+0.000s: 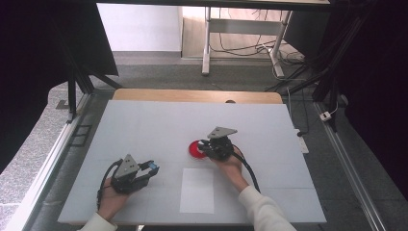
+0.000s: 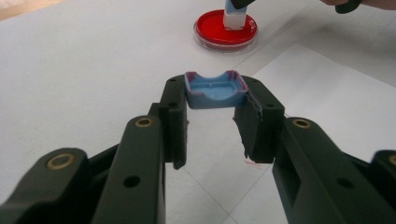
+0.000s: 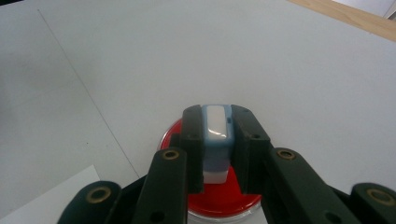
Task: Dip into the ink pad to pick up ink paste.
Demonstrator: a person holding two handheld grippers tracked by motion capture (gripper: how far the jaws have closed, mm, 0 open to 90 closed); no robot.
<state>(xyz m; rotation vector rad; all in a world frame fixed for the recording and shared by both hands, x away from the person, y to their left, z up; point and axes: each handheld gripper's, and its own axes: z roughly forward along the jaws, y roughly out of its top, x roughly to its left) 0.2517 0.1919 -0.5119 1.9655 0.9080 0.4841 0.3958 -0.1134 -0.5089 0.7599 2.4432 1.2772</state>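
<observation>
A: The right gripper [image 1: 206,146] is seen clamped on a blue-and-white stamp [image 3: 217,140], which is held upright between the jaws, its white base set down into the red ink dish [image 3: 224,205].

B: And the left gripper [image 1: 150,168] is closed on a blue cap [image 2: 215,90], pinched at the jaw tips with its hollow side turned up. Red smears can be made out along the cap's rim.

A: From the high view, the red ink dish is found near the middle of the white table [image 1: 144,125], with the right hand [image 1: 230,166] behind its gripper.

B: The left hand [image 1: 113,195] is placed well apart, toward the near-left part of the table. A white sheet of paper [image 1: 197,190] is laid flat between the two hands, just in front of the dish.

A: Whether the stamp's base is pressed on the ink or just above it cannot be told.
</observation>
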